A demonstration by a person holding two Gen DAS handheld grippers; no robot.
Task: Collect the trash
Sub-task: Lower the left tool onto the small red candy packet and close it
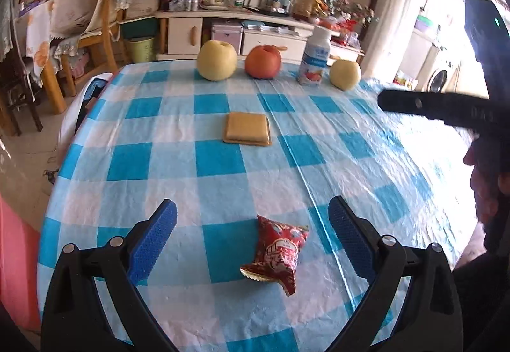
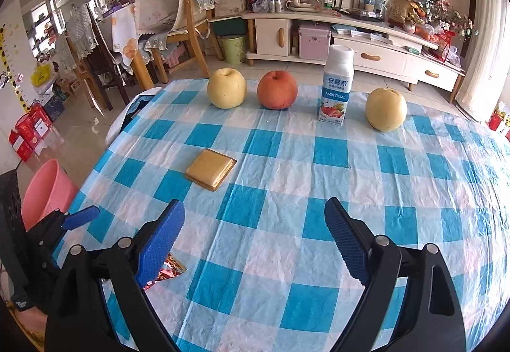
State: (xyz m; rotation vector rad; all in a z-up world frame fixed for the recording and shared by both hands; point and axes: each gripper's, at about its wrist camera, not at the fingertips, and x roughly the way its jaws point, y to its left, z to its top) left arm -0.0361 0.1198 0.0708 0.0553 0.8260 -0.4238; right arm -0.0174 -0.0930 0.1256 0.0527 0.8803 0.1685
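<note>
Step in hand: approach – the left tool hangs over the red snack wrapper, not yet touching it.
Left tool: wide, nothing between its blue pads but the wrapper lying on the cloth below them.
Right tool: wide and empty, over bare checked cloth near the front of the counter.
Wrapper: crumpled, torn open at the near end with gold foil showing; it lies flat on the counter, near the front edge and nearer the left tool's right finger. In the right wrist view only a corner of it shows behind the left finger.
Other trash: a flat tan packet lies mid-counter, well apart from the wrapper.
Not trash, as I judge: two yellow pears, a red apple and a drink bottle, all in a row at the far edge.
Bin: a pink bucket stands on the floor just beside the counter's left side – likely the drop place.
Next move: lower the left tool so the pads straddle the wrapper, then close; the foil is thin and slippery, so the pads need to come right down to the cloth without pinching it.
</note>
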